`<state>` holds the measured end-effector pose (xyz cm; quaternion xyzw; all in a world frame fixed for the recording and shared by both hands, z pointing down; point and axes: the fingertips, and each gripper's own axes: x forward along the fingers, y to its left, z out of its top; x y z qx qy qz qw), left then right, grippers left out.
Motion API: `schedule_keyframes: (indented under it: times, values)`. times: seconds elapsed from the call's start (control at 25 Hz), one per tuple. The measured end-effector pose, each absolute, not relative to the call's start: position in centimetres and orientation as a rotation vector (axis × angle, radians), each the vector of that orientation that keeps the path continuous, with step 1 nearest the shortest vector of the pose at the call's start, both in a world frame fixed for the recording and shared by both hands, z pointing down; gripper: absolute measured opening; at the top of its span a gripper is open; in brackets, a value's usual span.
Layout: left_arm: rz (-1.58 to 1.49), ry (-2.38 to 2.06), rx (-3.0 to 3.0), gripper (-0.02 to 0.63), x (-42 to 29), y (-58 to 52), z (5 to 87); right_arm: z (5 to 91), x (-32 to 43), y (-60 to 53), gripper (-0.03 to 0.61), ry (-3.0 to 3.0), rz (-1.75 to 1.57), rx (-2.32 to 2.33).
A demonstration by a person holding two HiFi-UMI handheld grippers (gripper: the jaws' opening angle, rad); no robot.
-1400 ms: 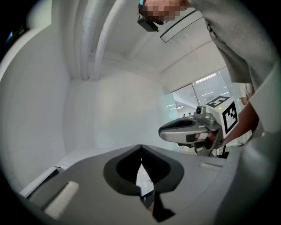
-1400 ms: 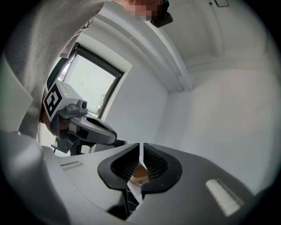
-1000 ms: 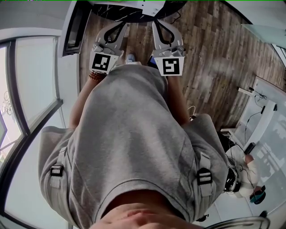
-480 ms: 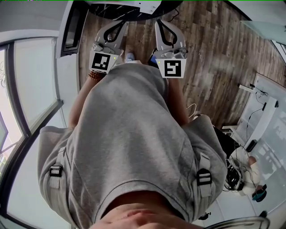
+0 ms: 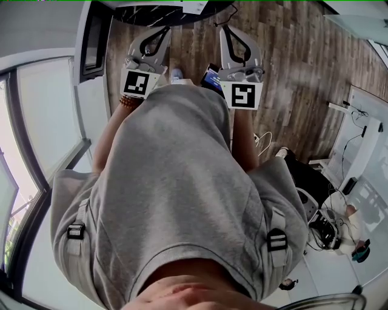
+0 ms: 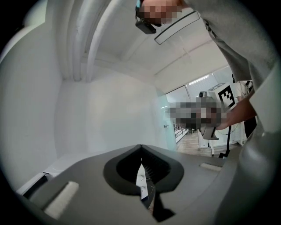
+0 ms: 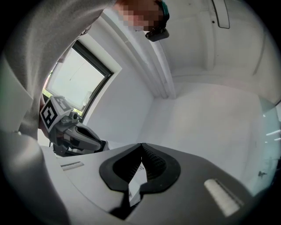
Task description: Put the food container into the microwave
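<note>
Nearest the head camera, my operator's grey shirt [image 5: 176,181] filled most of the frame, with strap buckles [image 5: 276,239] at the sides. Past its hem sat a beaded bracelet [image 5: 128,103] on the left wrist. The left gripper [image 5: 163,31] and the right gripper [image 5: 228,30] were held side by side, apart, above the wooden floor [image 5: 285,72]. Each gripper's own view showed its jaws pressed together at the tips with nothing between them. A pale shoe [image 5: 176,76] showed between the two. A dark table edge [image 5: 163,11] lay beyond. Food container and microwave: couldn't place them, no view showed either.
</note>
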<state>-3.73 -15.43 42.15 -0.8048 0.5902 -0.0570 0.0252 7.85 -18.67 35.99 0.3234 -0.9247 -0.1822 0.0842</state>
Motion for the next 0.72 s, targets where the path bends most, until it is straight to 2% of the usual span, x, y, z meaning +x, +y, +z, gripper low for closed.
schedule_keyframes:
  times: [0.12, 0.48, 0.72]
  values:
    - [-0.166, 1.809, -2.489, 0.002, -3.5, -15.5, 41.6, 33.1, 7.1, -18.2, 0.012, -2.853, -0.656, 0.974]
    - [-0.099, 1.826, -2.419, 0.002, -3.5, -15.9, 36.0, 27.7, 6.6, -17.3, 0.011, -2.928, -0.658, 1.023]
    - [-0.056, 1.835, -2.298, 0.002, -4.1, -15.7, 31.7, 28.2, 3.7, -17.3, 0.011, -2.951, -0.640, 1.025]
